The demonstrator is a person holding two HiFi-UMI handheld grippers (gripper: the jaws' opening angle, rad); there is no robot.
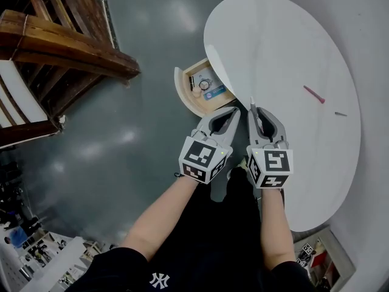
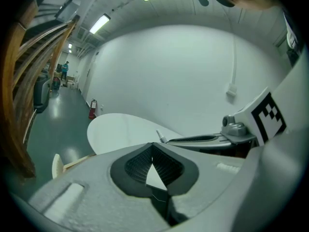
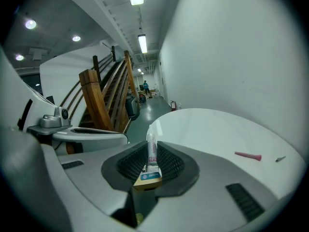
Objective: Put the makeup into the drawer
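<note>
At the far left stands a slatted wooden frame (image 1: pixel 67 47) of brown curved bars, on a glossy grey floor (image 1: pixel 121 132). To its right a drawer (image 1: pixel 182 93) with a rounded pale wooden front hangs open under the near left edge of the smooth white oval table (image 1: pixel 285 47). A round compact (image 1: pixel 205 84) and other small pieces lie inside it. Just right of the drawer, the left hand-held gripper (image 1: pixel 234 109) has its ribbed dark pads pressed together at the tips with nothing between them. Beside it, over the table's edge, the right hand-held gripper (image 1: pixel 254 107) is clamped on a slim makeup tube (image 3: pixel 152 151) that stands upright between its jaws. Well to the right on the table lie a pink stick (image 1: pixel 314 94) and a small dark piece (image 1: pixel 340 114).
</note>
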